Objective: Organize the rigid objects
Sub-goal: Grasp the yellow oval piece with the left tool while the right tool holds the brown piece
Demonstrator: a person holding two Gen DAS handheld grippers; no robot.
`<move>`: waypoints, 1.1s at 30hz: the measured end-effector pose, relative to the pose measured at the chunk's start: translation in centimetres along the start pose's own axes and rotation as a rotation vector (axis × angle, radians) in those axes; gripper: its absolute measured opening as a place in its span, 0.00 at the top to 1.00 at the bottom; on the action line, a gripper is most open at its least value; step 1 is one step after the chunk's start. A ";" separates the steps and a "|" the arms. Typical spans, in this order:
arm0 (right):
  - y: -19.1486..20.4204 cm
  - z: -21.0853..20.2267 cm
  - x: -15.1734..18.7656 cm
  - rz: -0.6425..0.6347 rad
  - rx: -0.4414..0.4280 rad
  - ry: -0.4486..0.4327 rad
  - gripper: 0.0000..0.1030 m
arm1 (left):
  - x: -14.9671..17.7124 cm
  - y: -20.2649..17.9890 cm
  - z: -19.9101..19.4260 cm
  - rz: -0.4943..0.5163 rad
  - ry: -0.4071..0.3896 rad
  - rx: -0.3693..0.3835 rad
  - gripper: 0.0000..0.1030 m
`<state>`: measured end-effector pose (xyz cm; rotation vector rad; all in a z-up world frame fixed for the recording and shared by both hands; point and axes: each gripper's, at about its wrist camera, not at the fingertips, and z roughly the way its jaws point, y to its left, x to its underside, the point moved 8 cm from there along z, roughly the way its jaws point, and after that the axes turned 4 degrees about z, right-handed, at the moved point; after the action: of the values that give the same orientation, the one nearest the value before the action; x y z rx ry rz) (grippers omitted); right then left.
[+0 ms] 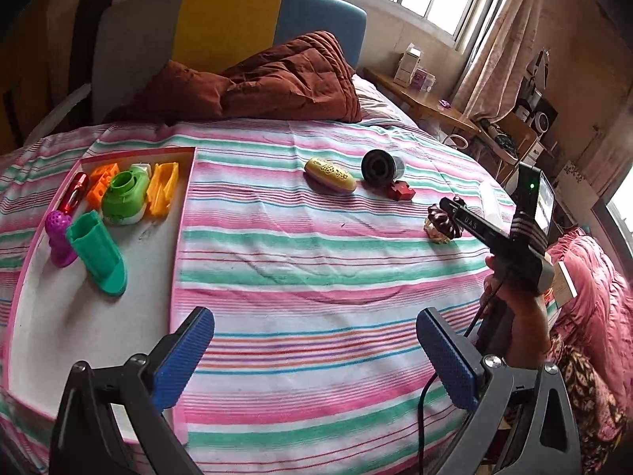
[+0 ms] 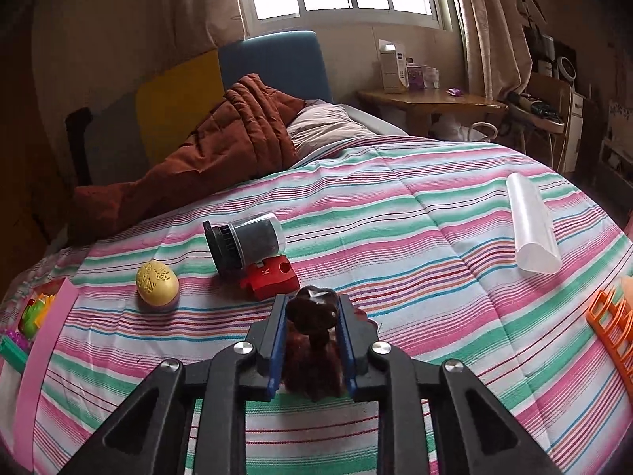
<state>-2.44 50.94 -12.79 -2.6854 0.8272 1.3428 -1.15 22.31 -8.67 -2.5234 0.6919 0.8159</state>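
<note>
The right gripper (image 2: pixel 312 316) pinches a dark brown toy (image 2: pixel 314 308) between its two blue pads. The toy's long side runs along the fingers, with its knobby end poking out past the tips. Just ahead of the tips lies a red block (image 2: pixel 273 277). The left gripper (image 1: pixel 314 352) has its jaws spread wide with nothing between them, over the striped bed cover (image 1: pixel 316 261)
</note>
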 end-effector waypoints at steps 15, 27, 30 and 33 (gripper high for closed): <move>-1.1 -0.4 0.1 0.047 0.009 -0.043 0.80 | -10.1 -1.2 13.1 -0.104 0.079 -0.125 0.00; -0.9 -0.3 0.1 0.041 0.010 -0.052 0.80 | -12.9 0.2 21.9 -0.108 0.217 -0.280 0.02; -1.0 -0.3 0.1 0.044 0.007 -0.053 0.80 | -11.7 1.1 21.2 -0.045 0.204 -0.285 0.06; -1.0 -0.4 0.2 0.046 0.006 -0.055 0.80 | -11.0 2.6 19.5 -0.008 0.179 -0.298 0.07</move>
<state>-1.63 51.62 -12.87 -2.6273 0.8915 1.4146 -18.78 33.71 -17.00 -2.8931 0.6573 0.7432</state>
